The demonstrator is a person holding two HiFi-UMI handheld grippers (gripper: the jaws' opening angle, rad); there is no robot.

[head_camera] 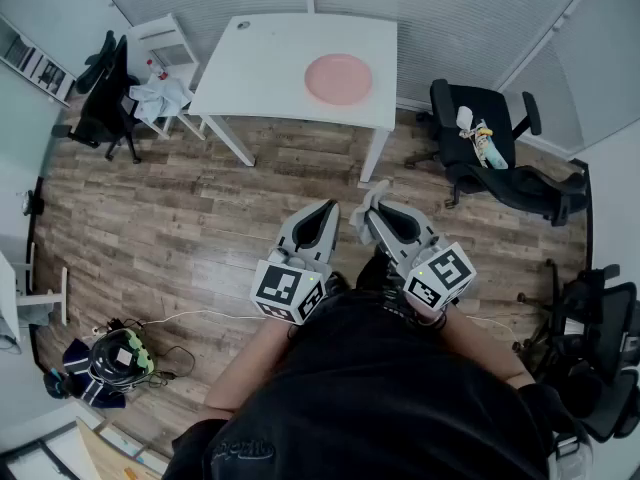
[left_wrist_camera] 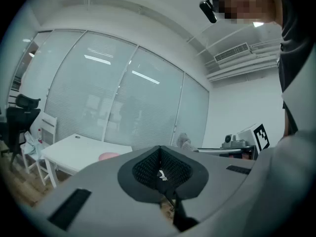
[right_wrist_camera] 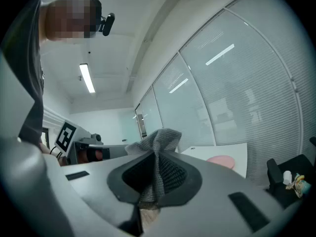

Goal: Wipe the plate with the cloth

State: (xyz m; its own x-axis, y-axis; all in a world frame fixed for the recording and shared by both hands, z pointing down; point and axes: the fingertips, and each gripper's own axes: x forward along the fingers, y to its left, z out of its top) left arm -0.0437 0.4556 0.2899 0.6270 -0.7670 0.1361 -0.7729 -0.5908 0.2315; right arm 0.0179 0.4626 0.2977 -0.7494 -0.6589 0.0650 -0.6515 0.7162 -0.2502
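A pink plate [head_camera: 338, 78] lies on the white table [head_camera: 270, 68] across the room; it also shows small in the left gripper view as the plate [left_wrist_camera: 107, 156] and in the right gripper view as the plate [right_wrist_camera: 220, 161]. My right gripper [head_camera: 368, 206] is shut on a grey knitted cloth [right_wrist_camera: 157, 154], whose bunched end sticks out past the jaw tips as the cloth [head_camera: 377, 196]. My left gripper [head_camera: 324, 218] is shut with nothing between its jaws, seen as the left gripper [left_wrist_camera: 162, 171]. Both are held near my body, well short of the table.
A white chair with clothes [head_camera: 160, 88] stands left of the table, beside a black office chair [head_camera: 105, 103]. Another black chair [head_camera: 490, 153] with items on its seat sits to the right. Cables and a bag [head_camera: 110, 363] lie on the wooden floor at lower left.
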